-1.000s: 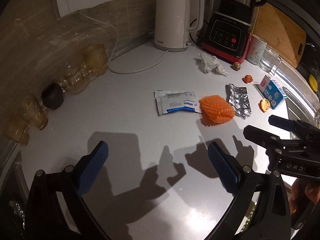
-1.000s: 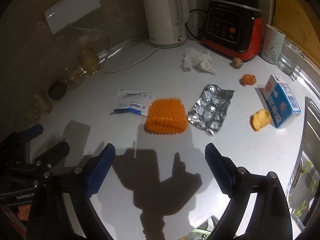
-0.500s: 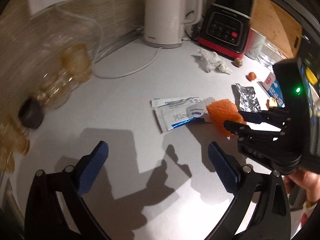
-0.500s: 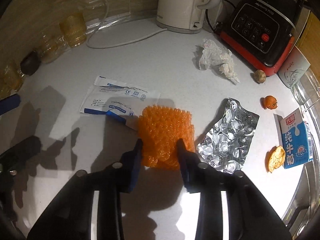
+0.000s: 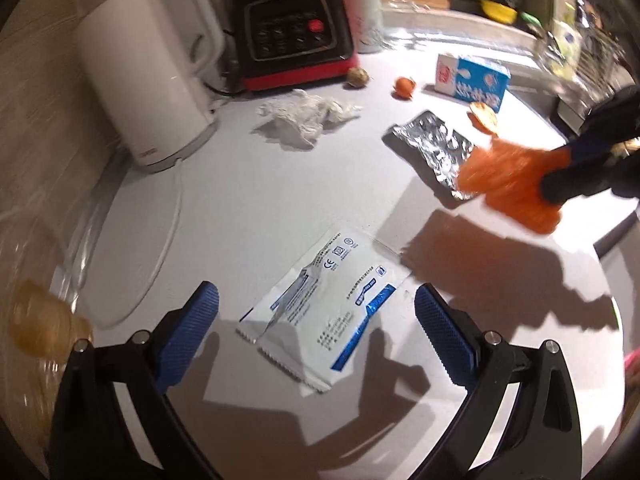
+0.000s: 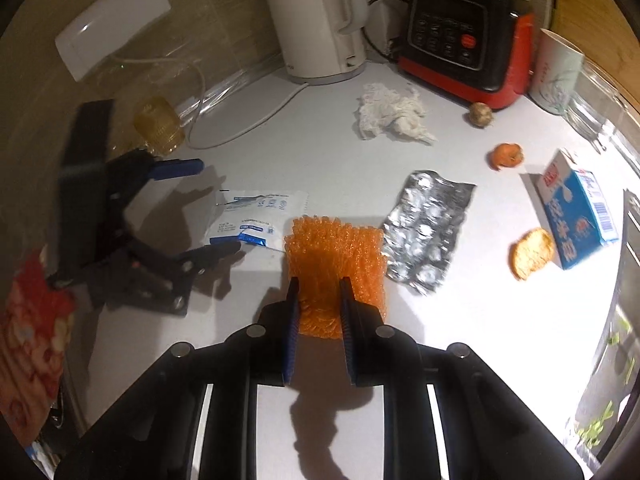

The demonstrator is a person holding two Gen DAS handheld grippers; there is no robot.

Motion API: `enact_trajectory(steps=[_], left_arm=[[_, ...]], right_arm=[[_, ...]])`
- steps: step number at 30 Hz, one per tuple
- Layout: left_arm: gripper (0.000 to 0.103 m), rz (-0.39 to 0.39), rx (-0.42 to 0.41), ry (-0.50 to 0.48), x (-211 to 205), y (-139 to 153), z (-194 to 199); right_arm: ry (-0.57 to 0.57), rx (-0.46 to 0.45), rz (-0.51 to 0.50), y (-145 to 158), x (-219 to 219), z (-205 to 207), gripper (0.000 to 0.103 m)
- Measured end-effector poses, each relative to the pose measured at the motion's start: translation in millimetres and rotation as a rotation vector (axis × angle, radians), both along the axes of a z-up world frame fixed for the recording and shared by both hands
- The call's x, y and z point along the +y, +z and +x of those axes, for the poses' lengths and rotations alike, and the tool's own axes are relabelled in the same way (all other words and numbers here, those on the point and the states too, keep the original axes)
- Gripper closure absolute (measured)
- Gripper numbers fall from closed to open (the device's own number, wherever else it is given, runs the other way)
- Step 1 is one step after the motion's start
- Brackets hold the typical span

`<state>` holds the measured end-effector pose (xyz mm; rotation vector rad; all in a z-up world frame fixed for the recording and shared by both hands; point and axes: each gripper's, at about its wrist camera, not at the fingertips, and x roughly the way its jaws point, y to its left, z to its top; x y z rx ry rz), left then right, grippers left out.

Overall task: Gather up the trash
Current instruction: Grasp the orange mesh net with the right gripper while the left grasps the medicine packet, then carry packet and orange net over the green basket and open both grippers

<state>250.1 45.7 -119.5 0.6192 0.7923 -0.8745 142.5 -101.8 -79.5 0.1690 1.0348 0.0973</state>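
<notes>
My right gripper [image 6: 319, 292] is shut on an orange foam net [image 6: 334, 254] and holds it just above the white counter; the net also shows in the left wrist view [image 5: 508, 184]. My left gripper [image 5: 316, 312] is open, its blue pads on either side of a white and blue wrapper [image 5: 324, 312], also seen in the right wrist view [image 6: 252, 220]. A silver blister pack [image 6: 426, 228], a crumpled tissue [image 6: 390, 114], a blue milk carton [image 6: 576, 208] and orange peel pieces [image 6: 532, 252] lie on the counter.
A white kettle [image 6: 316, 20] and a black and red blender base [image 6: 464, 36] stand at the back by the wall. A cup [image 6: 558, 76] and amber glasses [image 6: 158, 124] stand near the edges. A sink edge [image 6: 624, 320] is at the right.
My right gripper closed on the orange net and lifted it back from the wrapper. My left gripper moved forward and right, up to the white and blue wrapper.
</notes>
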Motion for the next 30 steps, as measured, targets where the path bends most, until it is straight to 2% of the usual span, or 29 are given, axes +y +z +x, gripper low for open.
enact_trajectory(steps=[2,5,7,10,13,15,18,25,30], left_arm=[[0.014,0.02,0.024,-0.052,-3,-8,6],[0.029,0.073,0.059,-0.076,-9,-22,18],[0.04,0.055,0.095,-0.08,-8,-22,21],[0.058,0.023,0.191,-0.078,-5,-24,25],[0.07,-0.001,0.189,-0.071,-4,-25,23],[0.073,-0.013,0.186,-0.057,-3,-25,20],[0.083,-0.042,0.171,-0.042,0,-22,15],[0.085,-0.089,0.14,0.054,8,2,-16],[0.085,-0.135,0.141,0.11,1,32,-84]], right_arm=[[-0.028,0.006,0.011,4,-10,-10,0.083],[-0.07,0.013,0.025,6,-23,-23,0.083],[-0.097,0.015,0.047,8,-32,-31,0.083],[-0.132,0.012,0.06,8,-43,-41,0.083],[-0.16,0.012,0.062,8,-51,-48,0.083],[-0.167,0.011,0.062,9,-54,-51,0.083],[-0.173,0.007,0.059,11,-56,-56,0.083],[-0.174,-0.032,0.09,20,-60,-86,0.083],[-0.159,-0.057,0.126,28,-59,-129,0.083]])
